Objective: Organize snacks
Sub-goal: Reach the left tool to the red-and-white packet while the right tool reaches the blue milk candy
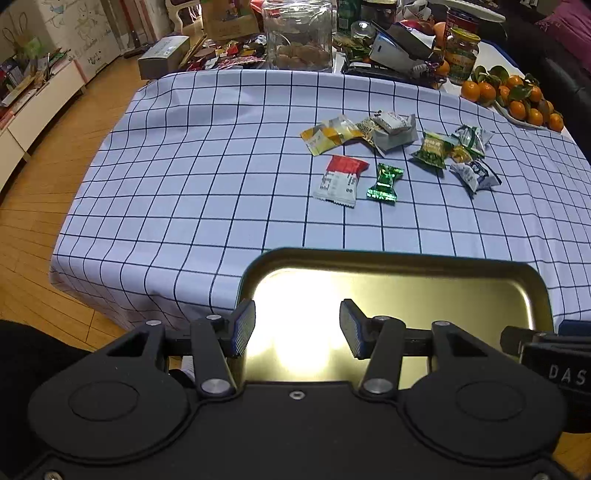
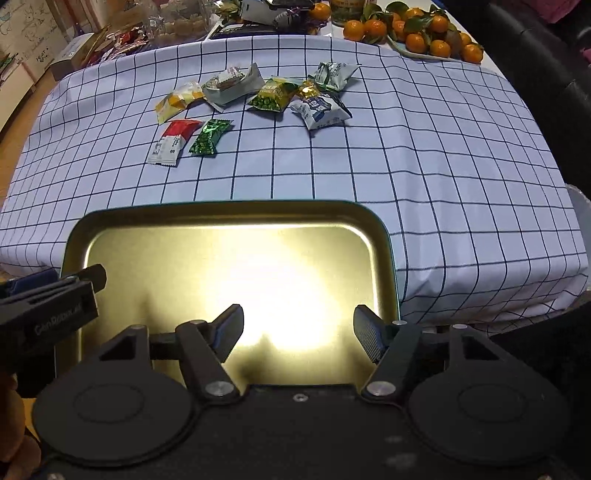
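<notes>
A shallow gold metal tray (image 2: 221, 218) sits at the near edge of the blue-and-white checked tablecloth (image 1: 184, 166). Both black grippers hang over it, the left gripper (image 1: 297, 328) and the right gripper (image 2: 298, 328), each with jaws apart and nothing between them. At twelve o'clock from the tray lie the wrapped snacks: a red-and-white packet (image 1: 340, 181) just beside a shiny green foil candy (image 1: 385, 182), and beyond them a yellow sachet (image 1: 328, 134), grey-white packets (image 1: 393, 129) and a green pea bag (image 1: 432, 149). At two o'clock, a plate of tangerines (image 2: 417, 33).
</notes>
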Motion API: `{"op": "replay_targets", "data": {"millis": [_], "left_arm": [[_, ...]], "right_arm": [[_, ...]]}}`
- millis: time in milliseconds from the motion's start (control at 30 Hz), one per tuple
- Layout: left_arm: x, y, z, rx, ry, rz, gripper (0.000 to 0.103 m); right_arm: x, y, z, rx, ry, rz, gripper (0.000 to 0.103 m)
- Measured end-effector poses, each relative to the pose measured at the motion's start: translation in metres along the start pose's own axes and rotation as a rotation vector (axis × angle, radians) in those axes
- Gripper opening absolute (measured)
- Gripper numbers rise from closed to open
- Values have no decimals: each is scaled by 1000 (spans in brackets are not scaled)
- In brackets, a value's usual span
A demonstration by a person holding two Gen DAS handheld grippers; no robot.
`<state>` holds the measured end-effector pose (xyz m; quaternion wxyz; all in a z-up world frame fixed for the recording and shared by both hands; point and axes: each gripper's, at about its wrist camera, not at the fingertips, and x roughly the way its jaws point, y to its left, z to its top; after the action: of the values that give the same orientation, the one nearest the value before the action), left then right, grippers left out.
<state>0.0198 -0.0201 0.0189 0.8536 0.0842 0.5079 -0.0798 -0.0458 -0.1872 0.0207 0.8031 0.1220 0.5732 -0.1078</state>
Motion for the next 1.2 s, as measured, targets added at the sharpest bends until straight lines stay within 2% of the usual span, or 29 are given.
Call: {"op": "replay_targets", "data": {"millis": [100,200,400,567,733,867,967,1033,1133,1200], "left_arm": [[-1,2,20,-11,-11,-11,57],[0,2,42,-14,-27,2,57],[8,-4,92,13,-33,-13,57],[22,-14,136,53,-23,-64,57],[46,-22,165,65,14,-81,57],[69,-25,171,70,47,-84,57],[87,-24,168,76,76,-93,56],[99,-24,170,60,128,-89,53],[109,-23,174,38,172,-119,53],[113,-21,177,13,189,-124,53]], "right_arm": [[-8,-2,26,-14,0,-1,66],[-13,-8,55,23,4,-4,65],[6,-28,124,125,143,148,66],[22,-40,179,213,142,92,67],[46,-54,222,284,148,93,67],[68,-65,234,340,172,114,67],[93,-73,234,405,248,57,66],[108,-77,233,421,299,25,59],[122,-78,234,413,335,58,54],[125,-77,235,412,318,82,55]]}}
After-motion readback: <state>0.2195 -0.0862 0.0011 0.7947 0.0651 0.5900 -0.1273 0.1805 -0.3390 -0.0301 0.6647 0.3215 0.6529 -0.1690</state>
